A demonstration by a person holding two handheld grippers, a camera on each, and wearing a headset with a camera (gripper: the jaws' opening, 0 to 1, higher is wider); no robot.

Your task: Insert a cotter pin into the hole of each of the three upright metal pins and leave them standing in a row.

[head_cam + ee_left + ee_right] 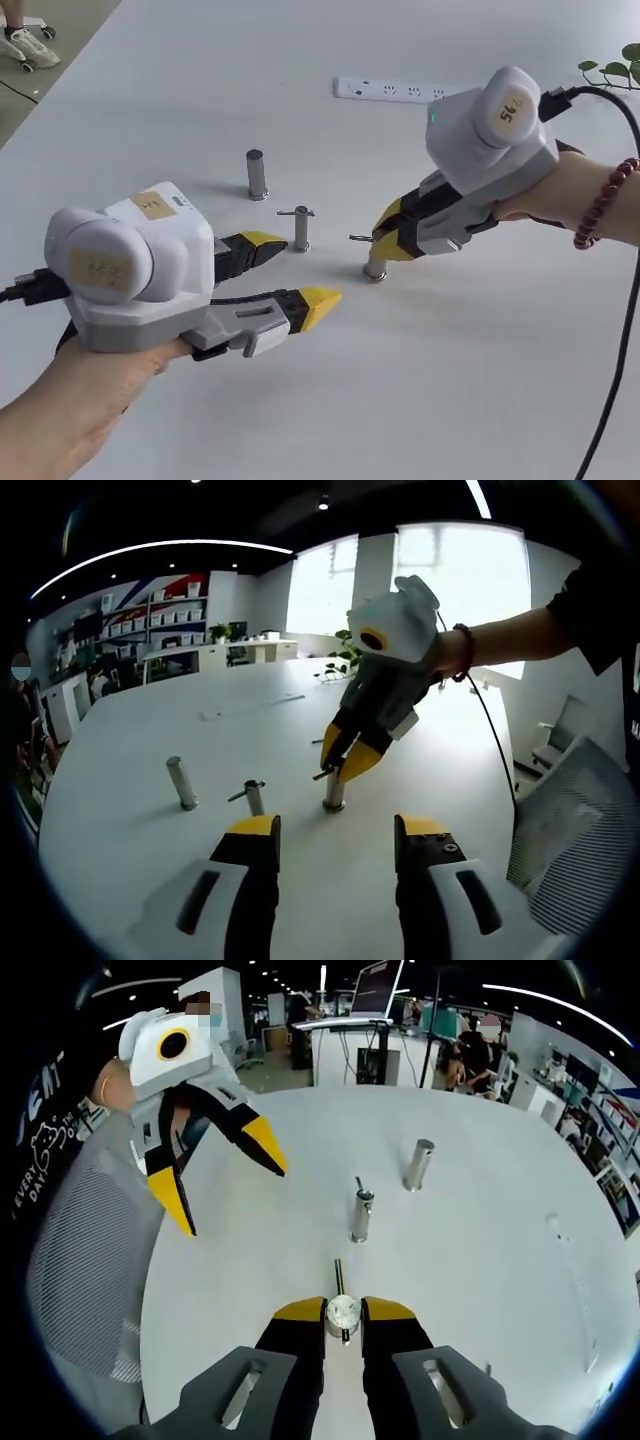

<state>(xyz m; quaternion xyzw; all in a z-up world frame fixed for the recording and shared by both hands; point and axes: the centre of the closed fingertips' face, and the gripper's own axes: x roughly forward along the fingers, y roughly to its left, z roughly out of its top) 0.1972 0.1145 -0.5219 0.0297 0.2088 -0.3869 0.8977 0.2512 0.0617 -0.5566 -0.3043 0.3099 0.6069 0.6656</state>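
My right hand-held gripper (pixel 388 238) pinches cotter pin (pixel 358 238) at near metal pin (pixel 375 270); skewed push could topple it. Left hand-held gripper (pixel 298 270) wide, empty.

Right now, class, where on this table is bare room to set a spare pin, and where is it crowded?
Bare: table on the person's side of the right gripper; also between far pin and power strip. Crowded: the pin row, left gripper beside it, right gripper on a cotter pin.

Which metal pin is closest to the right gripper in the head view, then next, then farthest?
1. Near pin, just under the right gripper.
2. Middle pin, with a cotter pin through it.
3. Bare pin, far left at the back.
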